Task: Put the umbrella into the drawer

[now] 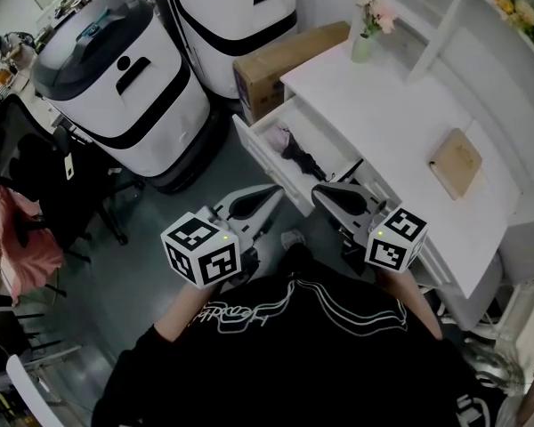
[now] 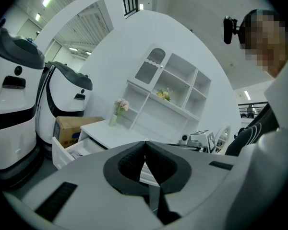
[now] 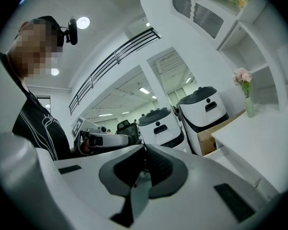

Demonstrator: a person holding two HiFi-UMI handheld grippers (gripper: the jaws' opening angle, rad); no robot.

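The white desk's drawer point(image 1: 259, 164) stands pulled open. Inside it lies a dark folded umbrella point(image 1: 301, 159) beside something pink point(image 1: 280, 137). My left gripper point(image 1: 274, 191) hovers just in front of the drawer's front panel, shut, with nothing between its jaws. My right gripper point(image 1: 322, 194) hangs close by, at the drawer's near right corner, also shut and empty. In the left gripper view the closed left gripper point(image 2: 144, 143) faces the desk, and the open drawer point(image 2: 69, 150) shows at lower left. The right gripper view has the shut right gripper point(image 3: 144, 148) aimed toward the left gripper point(image 3: 105, 139).
Two large white machines point(image 1: 125, 87) point(image 1: 236, 16) stand left of the desk, with a cardboard box point(image 1: 285, 60) between them and the desk. A flower vase point(image 1: 365, 34) and a wooden board point(image 1: 456, 163) sit on the desktop point(image 1: 383, 114). A black chair point(image 1: 36, 176) is at far left.
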